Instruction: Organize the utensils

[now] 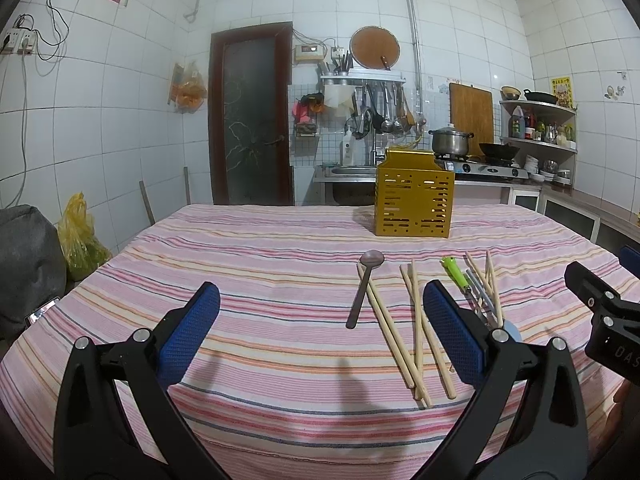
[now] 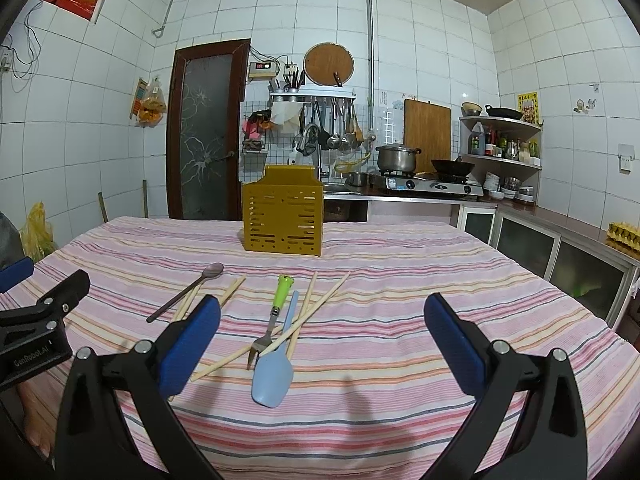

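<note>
- Left claw (image 1: 320, 322): spread wide, empty, held low over the near edge of the table (image 1: 240, 248), pads clear of the striped cloth. Judged a ready posture ahead of a first pick.
- Right claw (image 2: 322, 330): likewise spread wide and empty, poised over the near edge just beside the left one. Nothing between the pads but cloth and scattered cutlery.
- Directly ahead of the right claw: blue spatula (image 2: 274, 372), broad end toward the near edge, handle pointing away. Fork (image 2: 276, 312) with green handle lying alongside, tines near the spatula blade.
- Two chopsticks (image 2: 310, 316) crossed over the fork and the spatula handle; likely to shift if either is lifted first.
- Ahead of the left claw: metal spoon (image 1: 362, 288), bowl toward the far edge, touching one of several more chopsticks (image 1: 404, 336) lying loose and overlapping.
- All utensils flat on the cloth, unsorted, bunched near the middle of the near half.
- Yellow holder (image 2: 283, 216): upright near the far edge, slotted walls, open top, contents not discernible. Judged the destination; well apart from the utensils.
- Task judged not yet begun.
</note>
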{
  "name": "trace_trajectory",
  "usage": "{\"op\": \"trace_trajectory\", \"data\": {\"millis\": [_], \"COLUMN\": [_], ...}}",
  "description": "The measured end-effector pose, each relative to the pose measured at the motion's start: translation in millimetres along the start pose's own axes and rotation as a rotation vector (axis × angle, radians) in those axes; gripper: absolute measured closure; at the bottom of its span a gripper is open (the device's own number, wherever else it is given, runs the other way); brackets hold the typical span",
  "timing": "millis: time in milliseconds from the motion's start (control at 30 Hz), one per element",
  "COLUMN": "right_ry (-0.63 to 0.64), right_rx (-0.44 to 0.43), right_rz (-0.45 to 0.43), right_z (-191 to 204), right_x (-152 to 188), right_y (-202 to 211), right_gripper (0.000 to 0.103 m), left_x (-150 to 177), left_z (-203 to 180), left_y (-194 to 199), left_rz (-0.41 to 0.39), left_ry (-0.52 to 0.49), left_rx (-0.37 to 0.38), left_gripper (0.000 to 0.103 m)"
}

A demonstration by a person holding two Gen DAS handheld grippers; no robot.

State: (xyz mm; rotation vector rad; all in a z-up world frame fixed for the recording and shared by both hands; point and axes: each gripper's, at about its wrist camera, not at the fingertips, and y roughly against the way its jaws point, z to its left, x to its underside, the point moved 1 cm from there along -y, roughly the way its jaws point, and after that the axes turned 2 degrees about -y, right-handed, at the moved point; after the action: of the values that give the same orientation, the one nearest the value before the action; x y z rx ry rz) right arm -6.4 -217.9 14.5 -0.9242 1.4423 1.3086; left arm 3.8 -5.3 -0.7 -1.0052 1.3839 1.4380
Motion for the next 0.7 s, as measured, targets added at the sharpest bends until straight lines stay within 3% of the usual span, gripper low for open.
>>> {"op": "trace_trajectory", "data": {"millis": [700], "right_ry": [0.004], "right_rx": [0.005], "right_rz": [-0.002], "right_z": [0.3], "right_x": [0.9], "right_y": [0.3], "right_gripper": [0.004], "left_x": [-0.7], "left_z": [-0.4], "left_y": [1.2], "left_rz": [-0.004], "left_ry": [-0.006], "left_rx": [0.001], "left_gripper": [0.005]}}
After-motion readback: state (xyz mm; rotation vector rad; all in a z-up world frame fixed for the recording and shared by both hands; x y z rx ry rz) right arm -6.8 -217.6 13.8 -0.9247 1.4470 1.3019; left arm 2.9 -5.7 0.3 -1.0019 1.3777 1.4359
